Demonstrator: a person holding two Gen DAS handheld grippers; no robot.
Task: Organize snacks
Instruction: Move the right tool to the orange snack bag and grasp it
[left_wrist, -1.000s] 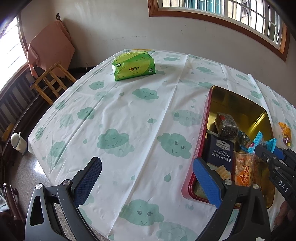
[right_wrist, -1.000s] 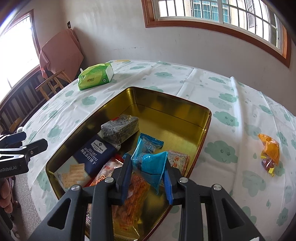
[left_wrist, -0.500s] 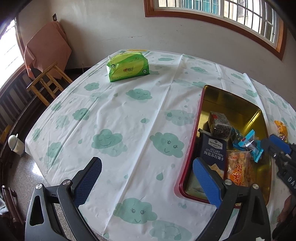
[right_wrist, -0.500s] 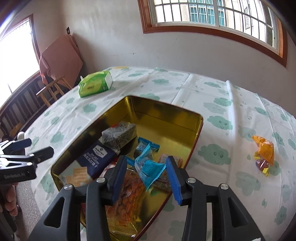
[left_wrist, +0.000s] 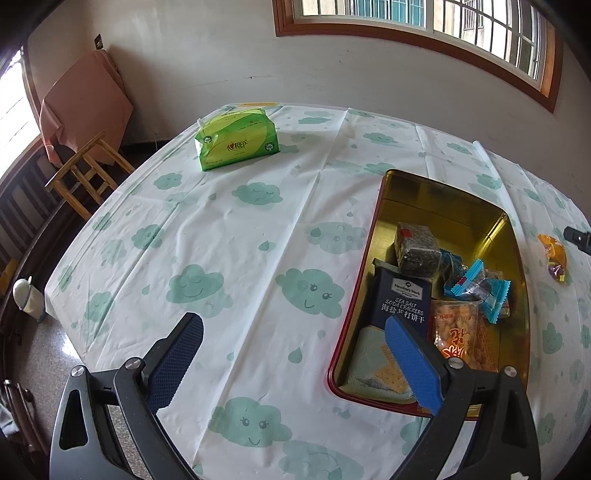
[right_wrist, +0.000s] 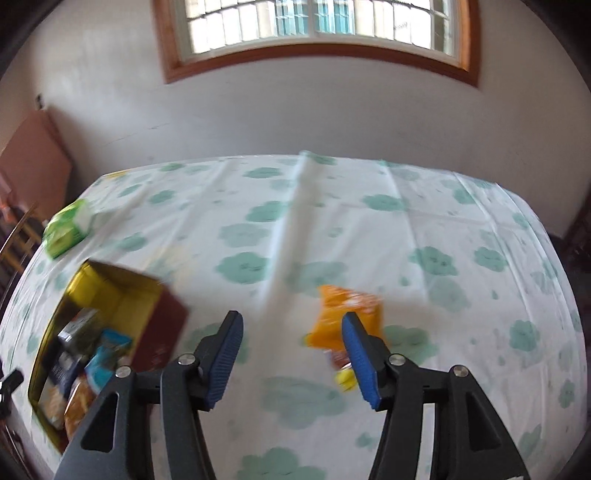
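A gold tin with a red rim (left_wrist: 380, 206) sits on the cloud-print tablecloth and holds several snacks: a navy cracker box (left_wrist: 400, 302), a dark seaweed pack (left_wrist: 417, 251), blue wrapped snacks (left_wrist: 480, 291) and an orange packet (left_wrist: 458, 336). The tin also shows at the left of the blurred right wrist view (right_wrist: 155, 314). An orange snack bag (right_wrist: 343, 314) lies on the cloth, just behind my right gripper's right finger; it shows in the left wrist view (left_wrist: 554, 254) too. My right gripper (right_wrist: 291, 358) is open and empty. My left gripper (left_wrist: 291, 362) is open and empty beside the tin.
A green tissue pack (left_wrist: 236, 140) lies at the far side of the table, also at the left of the right wrist view (right_wrist: 68, 229). A wooden chair (left_wrist: 85, 170) with a pink cloth stands off the table's left edge. A wall with a window runs behind.
My right gripper opened, left the blue snack in the tin and swung right toward the orange bag. My left gripper stayed open and backed off slightly.
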